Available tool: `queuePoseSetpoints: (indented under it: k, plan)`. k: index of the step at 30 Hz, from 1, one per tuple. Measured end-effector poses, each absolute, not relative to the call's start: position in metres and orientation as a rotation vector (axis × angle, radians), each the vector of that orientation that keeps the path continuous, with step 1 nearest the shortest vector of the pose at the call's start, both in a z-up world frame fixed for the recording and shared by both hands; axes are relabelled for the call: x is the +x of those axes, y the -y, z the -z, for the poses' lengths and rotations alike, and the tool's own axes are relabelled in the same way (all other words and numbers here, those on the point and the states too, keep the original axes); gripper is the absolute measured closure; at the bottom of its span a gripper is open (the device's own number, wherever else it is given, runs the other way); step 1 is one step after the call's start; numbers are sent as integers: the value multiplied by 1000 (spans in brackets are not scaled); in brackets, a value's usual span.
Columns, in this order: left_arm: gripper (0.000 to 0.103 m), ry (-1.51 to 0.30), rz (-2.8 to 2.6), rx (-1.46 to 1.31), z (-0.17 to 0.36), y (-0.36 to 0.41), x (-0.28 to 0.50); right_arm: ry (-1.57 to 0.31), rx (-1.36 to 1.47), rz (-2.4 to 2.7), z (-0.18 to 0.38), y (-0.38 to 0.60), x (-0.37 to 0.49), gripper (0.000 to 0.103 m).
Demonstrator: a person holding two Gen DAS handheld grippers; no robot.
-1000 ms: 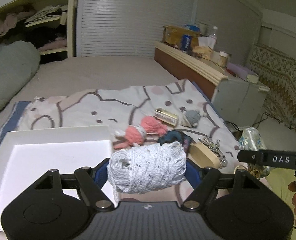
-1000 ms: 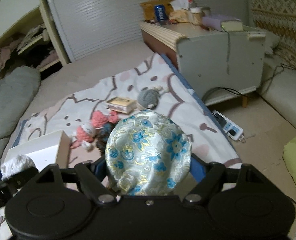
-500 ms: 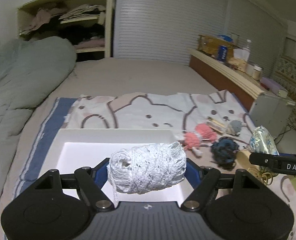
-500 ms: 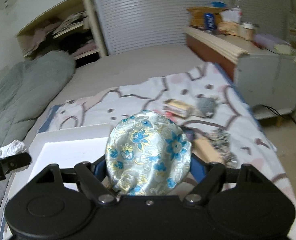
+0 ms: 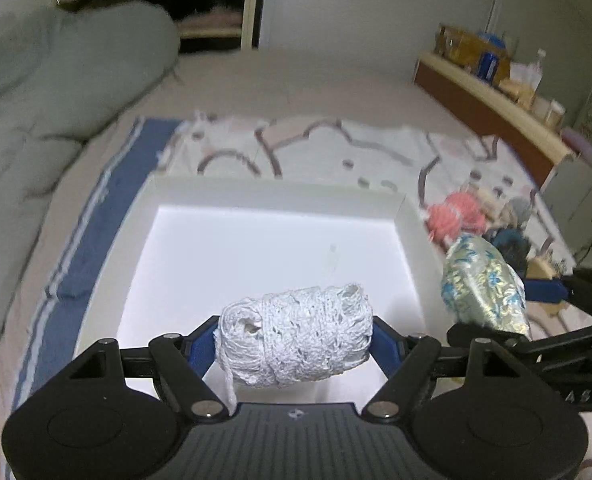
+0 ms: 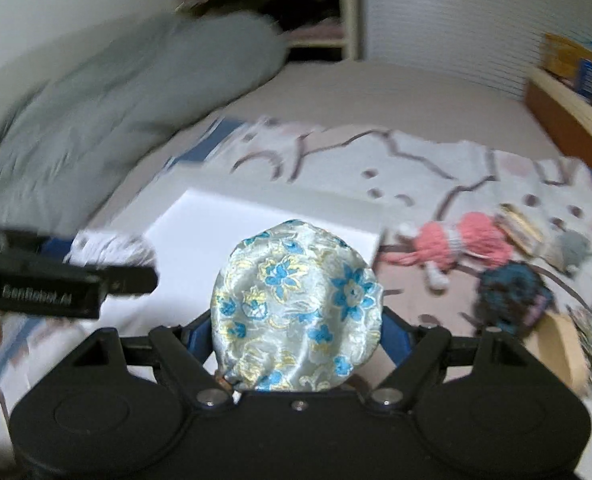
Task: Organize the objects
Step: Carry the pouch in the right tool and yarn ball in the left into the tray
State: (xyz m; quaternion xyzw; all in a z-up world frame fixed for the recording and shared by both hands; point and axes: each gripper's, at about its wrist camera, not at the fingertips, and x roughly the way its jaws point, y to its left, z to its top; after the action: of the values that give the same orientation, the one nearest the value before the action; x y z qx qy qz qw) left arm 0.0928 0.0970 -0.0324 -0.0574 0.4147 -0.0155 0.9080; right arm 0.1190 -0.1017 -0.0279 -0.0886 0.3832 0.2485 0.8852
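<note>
My left gripper [image 5: 296,338] is shut on a white ball of yarn [image 5: 296,338], held above the near part of a shallow white tray [image 5: 275,190] on the bed. My right gripper [image 6: 296,320] is shut on a silky pouch with blue and yellow flowers [image 6: 296,308]; it hangs over the tray's right side [image 6: 279,204]. In the left wrist view the pouch [image 5: 482,284] shows at the tray's right rim. In the right wrist view the left gripper's finger [image 6: 67,284] and the white yarn [image 6: 111,246] appear at the left.
On the patterned blanket [image 6: 436,160] right of the tray lie a pink knitted doll [image 6: 460,242], a dark teal yarn clump [image 6: 512,294], a small gold box [image 6: 522,224], a grey knitted piece [image 6: 574,246] and a wooden block [image 6: 564,344]. A grey-green duvet [image 5: 55,80] lies left; a cluttered headboard shelf [image 5: 492,92] right.
Both grippers have swung left from above the loose items to above the white tray, still holding the yarn and the pouch. The right gripper has rolled and now sits close beside the left.
</note>
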Motion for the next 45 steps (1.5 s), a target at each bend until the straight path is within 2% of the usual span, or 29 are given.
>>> queuePoseSetpoints:
  k: [10, 20, 22, 26, 30, 33, 37, 45]
  plan:
    - [26, -989, 48, -67, 70, -97, 111, -849, -403, -684, 55, 75, 128, 21]
    - [26, -1046, 70, -67, 81, -93, 111, -889, -492, -748, 73, 68, 129, 21]
    - [26, -1049, 77, -67, 80, -92, 110, -884, -491, -762, 73, 70, 127, 19]
    - [26, -1055, 92, -62, 80, -90, 109, -874, -482, -771, 67, 73, 123, 8]
    - [26, -1067, 109, -51, 81, -88, 108, -874, -476, -759, 61, 77, 120, 8]
    - [24, -1087, 110, -40, 82, -86, 108, -881, -454, -753, 58, 82, 121, 8]
    - [15, -1087, 95, -34, 81, -86, 107, -886, -429, -742, 56, 87, 121, 8]
    - [7, -1085, 83, -41, 78, -87, 105, -884, -412, -746, 55, 89, 120, 8]
